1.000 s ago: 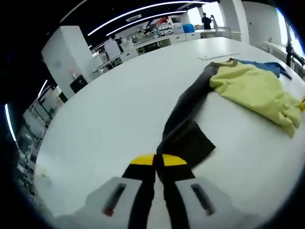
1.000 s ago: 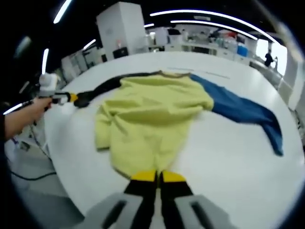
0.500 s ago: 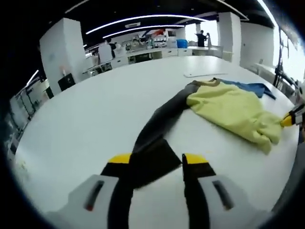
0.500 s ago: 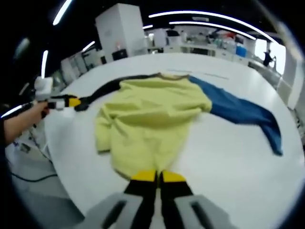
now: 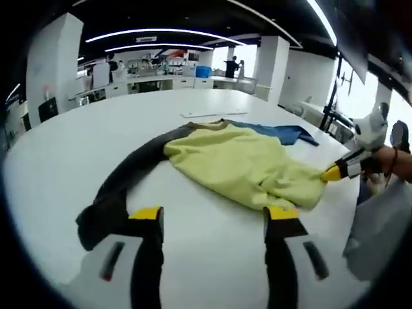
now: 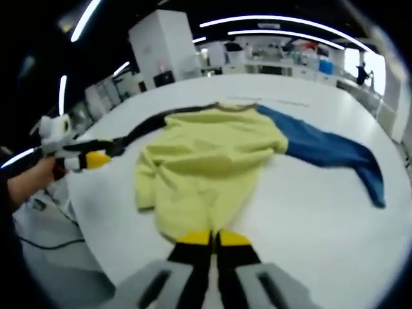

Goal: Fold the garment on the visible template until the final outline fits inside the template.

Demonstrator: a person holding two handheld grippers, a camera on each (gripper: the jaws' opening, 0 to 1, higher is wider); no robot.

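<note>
A garment with a yellow body (image 6: 206, 164), a blue sleeve (image 6: 328, 151) and a dark sleeve (image 6: 154, 122) lies spread on a white table (image 6: 309, 206). My right gripper (image 6: 212, 239) is shut on the yellow hem at the near edge. In the left gripper view the yellow body (image 5: 238, 164) lies ahead, with the dark sleeve (image 5: 122, 183) curving to the left and the blue sleeve (image 5: 277, 132) behind. My left gripper (image 5: 214, 215) stands open above the table, its jaws wide apart and holding nothing. The right gripper (image 5: 341, 170) pinches the hem at the right.
A thin flat white strip (image 5: 203, 114) lies on the table beyond the collar. The table's edge runs close to the left gripper (image 6: 96, 159), which a hand (image 6: 32, 183) holds. Benches, white columns (image 6: 164, 45) and a standing person (image 5: 233, 66) are far behind.
My left gripper has opened, let go of the dark sleeve's cuff and drawn back from it. The right gripper stays shut on the yellow hem.
</note>
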